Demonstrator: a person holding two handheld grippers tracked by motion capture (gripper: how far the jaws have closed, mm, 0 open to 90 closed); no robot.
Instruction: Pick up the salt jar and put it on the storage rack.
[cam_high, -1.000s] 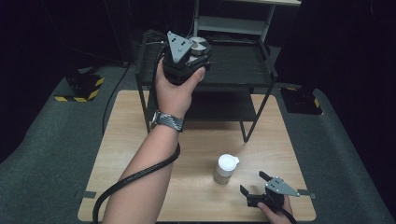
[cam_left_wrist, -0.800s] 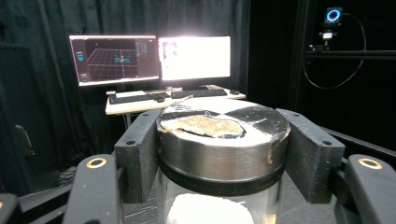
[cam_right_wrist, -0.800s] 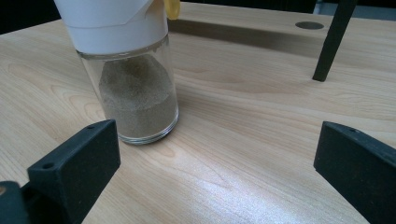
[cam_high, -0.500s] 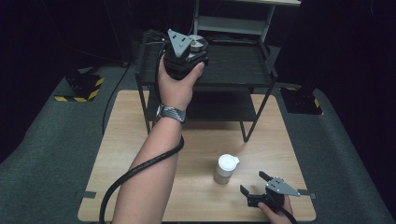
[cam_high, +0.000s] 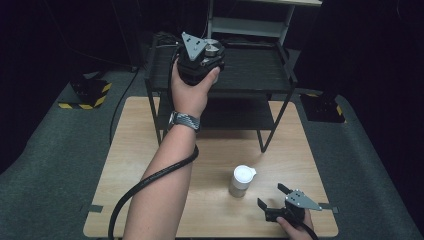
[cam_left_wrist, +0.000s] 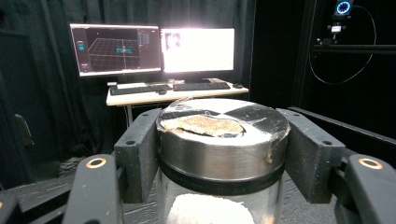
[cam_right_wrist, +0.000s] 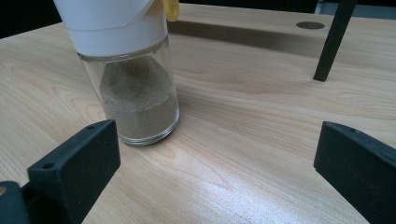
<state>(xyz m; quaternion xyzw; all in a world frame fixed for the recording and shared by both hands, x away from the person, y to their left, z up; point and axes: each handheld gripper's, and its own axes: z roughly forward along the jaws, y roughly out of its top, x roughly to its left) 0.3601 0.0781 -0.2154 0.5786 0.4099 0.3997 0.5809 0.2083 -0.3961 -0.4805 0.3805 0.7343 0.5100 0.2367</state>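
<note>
Left claw (cam_left_wrist: 219, 154) clamped on the metal-lidded jar (cam_left_wrist: 223, 140) over the rack's (cam_high: 260, 65) top shelf, right claw (cam_high: 276, 196) released by the spice jar (cam_high: 242, 180) near desk's (cam_high: 140, 150) front-right corner; lid-only grip risks slipping mid-placement.

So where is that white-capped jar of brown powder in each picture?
High view: the white-capped jar stands on the wooden table, lower right of centre, near the right gripper.
Right gripper view: upper left, close up, ahead of the open jaws.
Left gripper view: faces elsewhere, at a metal-lidded jar clamped in its jaws.
Shared landmark: the black rack leg beyond the jar.
</note>
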